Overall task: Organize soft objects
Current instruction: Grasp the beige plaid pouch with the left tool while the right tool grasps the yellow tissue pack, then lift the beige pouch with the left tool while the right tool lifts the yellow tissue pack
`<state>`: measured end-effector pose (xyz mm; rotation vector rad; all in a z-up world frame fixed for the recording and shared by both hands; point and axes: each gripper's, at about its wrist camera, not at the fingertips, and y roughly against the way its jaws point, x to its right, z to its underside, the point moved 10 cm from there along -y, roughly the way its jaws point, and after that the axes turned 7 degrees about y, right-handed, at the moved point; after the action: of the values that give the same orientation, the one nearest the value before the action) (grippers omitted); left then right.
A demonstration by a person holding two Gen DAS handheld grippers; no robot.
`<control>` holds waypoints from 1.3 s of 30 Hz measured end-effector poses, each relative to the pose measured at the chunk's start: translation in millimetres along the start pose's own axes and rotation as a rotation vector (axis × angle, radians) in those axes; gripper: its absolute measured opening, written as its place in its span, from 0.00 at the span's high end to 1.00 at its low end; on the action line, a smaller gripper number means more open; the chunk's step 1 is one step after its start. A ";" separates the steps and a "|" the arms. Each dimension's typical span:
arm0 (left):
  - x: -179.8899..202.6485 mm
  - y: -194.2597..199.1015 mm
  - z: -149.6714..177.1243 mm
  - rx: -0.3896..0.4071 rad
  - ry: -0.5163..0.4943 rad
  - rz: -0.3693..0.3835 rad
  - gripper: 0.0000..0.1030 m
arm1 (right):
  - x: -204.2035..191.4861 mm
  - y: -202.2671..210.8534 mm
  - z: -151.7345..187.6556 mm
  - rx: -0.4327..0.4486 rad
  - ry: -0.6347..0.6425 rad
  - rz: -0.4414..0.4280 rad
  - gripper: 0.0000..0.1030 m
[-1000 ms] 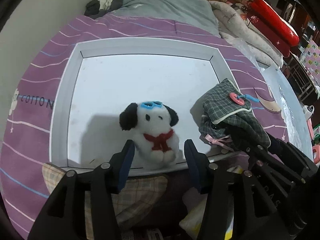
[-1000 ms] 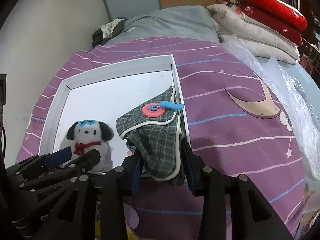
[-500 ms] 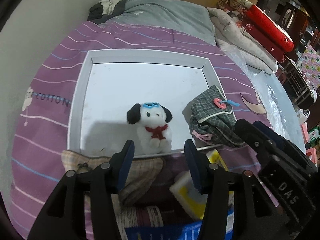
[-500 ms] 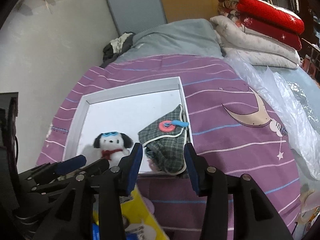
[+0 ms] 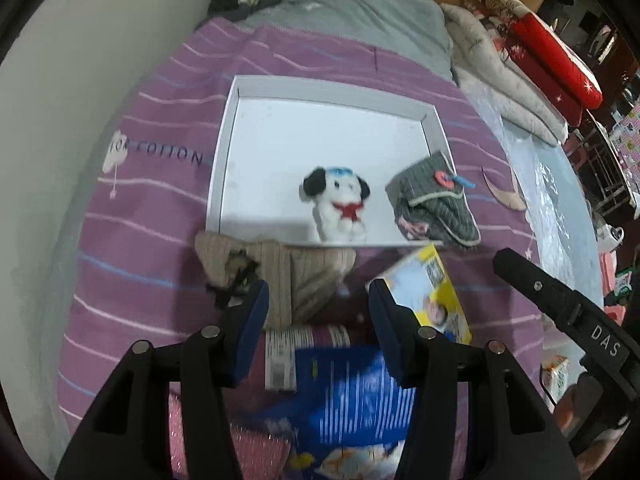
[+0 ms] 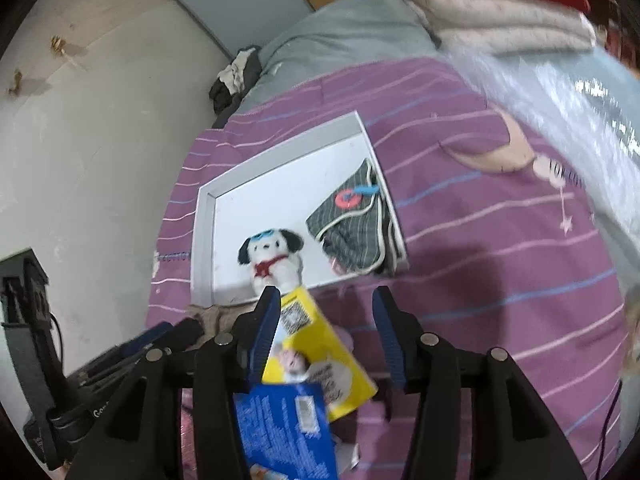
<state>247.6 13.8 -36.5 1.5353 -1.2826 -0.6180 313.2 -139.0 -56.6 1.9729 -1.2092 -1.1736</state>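
A white plush dog point(image 5: 338, 204) with black ears and a red scarf sits in a shallow white tray point(image 5: 280, 92) on a purple bedspread. A grey plaid cloth pouch point(image 5: 434, 208) with a red button lies at the tray's right edge. Both also show in the right wrist view: the dog point(image 6: 272, 258), the pouch point(image 6: 354, 224), the tray point(image 6: 280, 152). A beige knit piece point(image 5: 276, 268) lies just in front of the tray. My left gripper point(image 5: 318, 320) is open and empty above it. My right gripper point(image 6: 326, 328) is open and empty, well back from the tray.
A yellow booklet point(image 5: 430, 292) and a blue package point(image 5: 352, 392) lie near the front; they also show in the right wrist view point(image 6: 320, 344) point(image 6: 286, 432). Folded quilts point(image 5: 520, 68) and clear plastic sheeting point(image 5: 552, 184) lie at right. A wall runs along the left.
Both grippers have pulled back and up from the tray. The right gripper has let go of the plaid pouch, which stays in the tray. The books and the knit piece have come into view.
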 end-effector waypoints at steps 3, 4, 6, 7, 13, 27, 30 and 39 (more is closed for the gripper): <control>-5.8 2.2 1.4 0.003 -0.013 -0.030 0.48 | -3.8 -0.9 4.4 -0.024 0.023 -0.007 0.42; -8.5 1.8 1.1 0.004 -0.019 -0.060 0.48 | -6.9 -1.8 6.3 -0.033 0.034 -0.012 0.37; -15.3 0.6 0.4 0.006 -0.038 -0.142 0.48 | -13.1 -2.3 7.0 -0.034 0.055 -0.033 0.34; -19.0 0.4 -0.3 0.008 -0.047 -0.187 0.48 | -16.8 -2.6 7.4 -0.034 0.067 -0.048 0.32; -26.4 12.9 -5.3 0.058 -0.029 -0.226 0.48 | -28.4 -11.9 13.0 -0.050 0.186 -0.019 0.20; -22.7 19.1 -10.4 0.090 -0.024 -0.168 0.48 | -37.2 -63.8 30.5 -0.143 0.358 0.039 0.20; -27.7 22.9 -13.2 0.107 -0.009 -0.147 0.48 | -39.4 -70.5 29.5 -0.141 0.355 0.022 0.20; -49.5 10.4 -17.2 0.075 0.031 -0.047 0.48 | -47.8 -72.5 32.8 -0.139 0.385 0.008 0.20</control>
<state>242.8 66.7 -31.0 1.6345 -1.2614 -0.5793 304.5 -63.7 -110.3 1.9702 -0.9107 -0.7996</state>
